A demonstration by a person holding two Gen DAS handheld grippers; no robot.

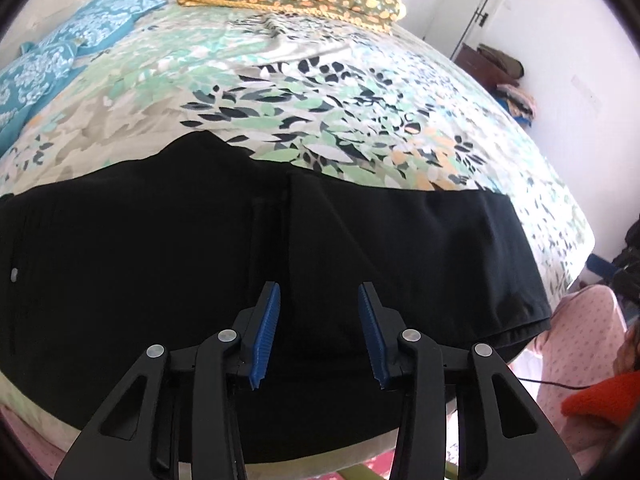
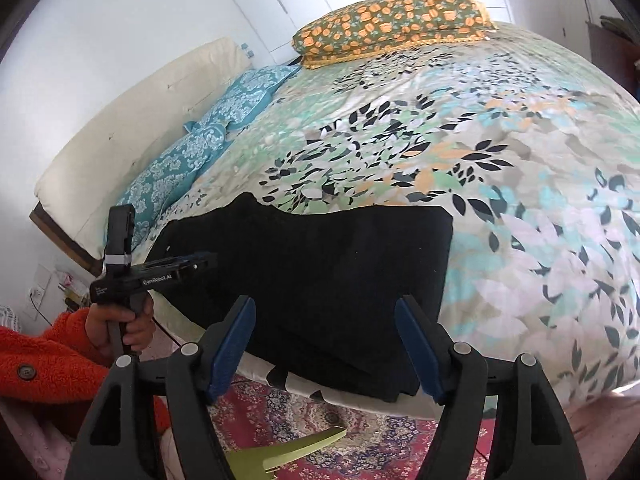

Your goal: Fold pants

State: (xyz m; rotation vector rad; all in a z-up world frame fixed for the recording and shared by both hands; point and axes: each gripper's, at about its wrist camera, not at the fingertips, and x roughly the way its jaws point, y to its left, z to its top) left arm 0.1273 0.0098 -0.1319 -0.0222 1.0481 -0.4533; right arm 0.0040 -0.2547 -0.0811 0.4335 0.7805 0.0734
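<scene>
**A:** Where were the pants?

**B:** The black pants (image 1: 280, 264) lay flat along the near edge of the bed (image 1: 360, 92), on its leaf-patterned cover. They looked already folded into a broad band, with layered edges showing at the near corner in the right wrist view.

**A:** And the grippers?

**B:** The left gripper (image 1: 318, 332) hovered over the middle of the cloth, its blue-padded jaws moderately apart, holding nothing. The right gripper (image 2: 326, 350) was spread wide at the near right part of the pants, also empty. The left hand (image 2: 120, 326), in an orange sleeve, gripped its tool's handle.

**A:** What could have gone wrong?

**B:** My judgement: the stack sat close to the mattress edge, so a careless tug might have dragged it off onto the patterned rug (image 2: 320, 432). Pinching only the top layer could also have let the lower layers slide and undone the fold. Black on black hid the seams, so a misjudged edge seemed likely.
</scene>
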